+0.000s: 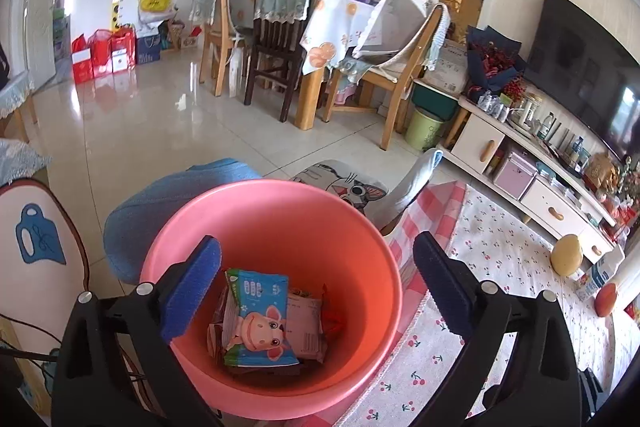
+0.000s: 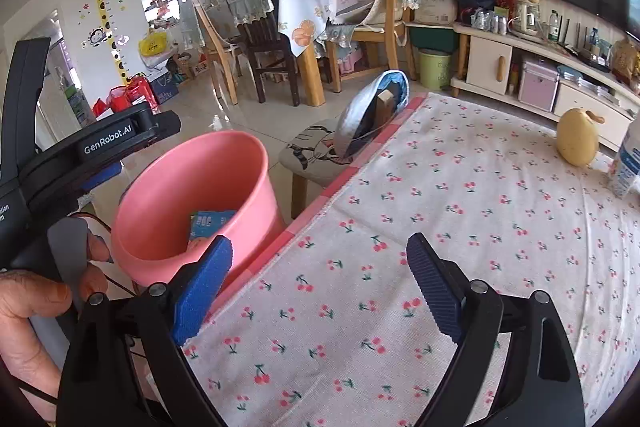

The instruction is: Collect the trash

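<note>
left gripper [image 1: 316, 287]: jaws wide, empty, over pink bucket [image 1: 360, 227]
right gripper [image 2: 320, 285]: wide, empty
wrappers [image 1: 260, 319]: lower ones hidden under wipes pack

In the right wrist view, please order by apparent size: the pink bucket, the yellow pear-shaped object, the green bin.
1. pink bucket, clearly largest, though nearest the camera.
2. yellow pear-shaped object and green bin: they look alike; the bin stands farther away, so no ranking.
</note>
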`<state>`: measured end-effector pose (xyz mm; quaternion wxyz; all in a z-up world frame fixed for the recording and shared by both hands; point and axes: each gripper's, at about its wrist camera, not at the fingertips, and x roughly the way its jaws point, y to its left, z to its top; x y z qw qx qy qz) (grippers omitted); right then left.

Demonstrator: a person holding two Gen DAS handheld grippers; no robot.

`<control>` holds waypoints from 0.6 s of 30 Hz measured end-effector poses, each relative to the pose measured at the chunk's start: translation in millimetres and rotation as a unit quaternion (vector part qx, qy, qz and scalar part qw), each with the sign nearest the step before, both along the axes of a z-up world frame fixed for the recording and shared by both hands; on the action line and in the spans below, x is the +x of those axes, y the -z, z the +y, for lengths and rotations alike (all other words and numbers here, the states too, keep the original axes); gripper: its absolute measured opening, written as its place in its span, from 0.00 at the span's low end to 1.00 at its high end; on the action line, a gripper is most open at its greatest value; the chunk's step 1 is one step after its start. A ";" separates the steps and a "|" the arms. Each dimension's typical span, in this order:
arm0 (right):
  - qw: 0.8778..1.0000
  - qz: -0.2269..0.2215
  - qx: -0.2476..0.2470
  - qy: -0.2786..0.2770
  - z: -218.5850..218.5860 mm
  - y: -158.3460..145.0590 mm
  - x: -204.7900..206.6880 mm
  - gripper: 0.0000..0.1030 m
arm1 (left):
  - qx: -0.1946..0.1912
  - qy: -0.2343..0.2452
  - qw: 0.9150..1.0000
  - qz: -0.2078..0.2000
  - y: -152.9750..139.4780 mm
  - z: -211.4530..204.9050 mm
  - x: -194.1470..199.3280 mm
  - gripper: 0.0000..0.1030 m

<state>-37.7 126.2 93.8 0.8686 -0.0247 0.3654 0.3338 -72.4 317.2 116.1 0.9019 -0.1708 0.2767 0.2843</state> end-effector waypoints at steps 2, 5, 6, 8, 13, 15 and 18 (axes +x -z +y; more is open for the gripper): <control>1.000 -0.006 -0.006 0.006 -8.1 -1.2 -2.7 0.86 | 0.013 0.006 1.000 0.002 -1.4 -9.1 2.2 0.96; 1.000 -0.015 -0.015 0.014 -19.9 -2.4 -8.3 0.87 | 0.030 0.018 0.999 0.001 -3.4 -21.9 2.9 0.96; 0.999 -0.019 -0.019 0.017 -23.8 -2.9 -10.0 0.87 | 0.033 0.022 0.999 0.000 -5.0 -24.5 2.8 0.96; 0.999 -0.028 -0.028 0.024 -32.2 -4.2 -13.6 0.87 | 0.043 0.032 0.999 -0.001 -6.1 -34.2 3.3 0.96; 0.998 -0.039 -0.030 0.043 -53.8 -9.8 -22.4 0.88 | 0.064 0.057 0.996 0.006 -8.3 -57.2 4.0 0.96; 0.997 -0.043 -0.032 0.052 -63.4 -11.5 -25.8 0.89 | 0.073 0.066 0.995 0.009 -8.8 -67.2 3.6 0.96; 0.996 -0.049 -0.033 0.064 -76.7 -13.8 -30.5 0.89 | 0.087 0.083 0.993 0.012 -8.8 -83.0 3.1 0.96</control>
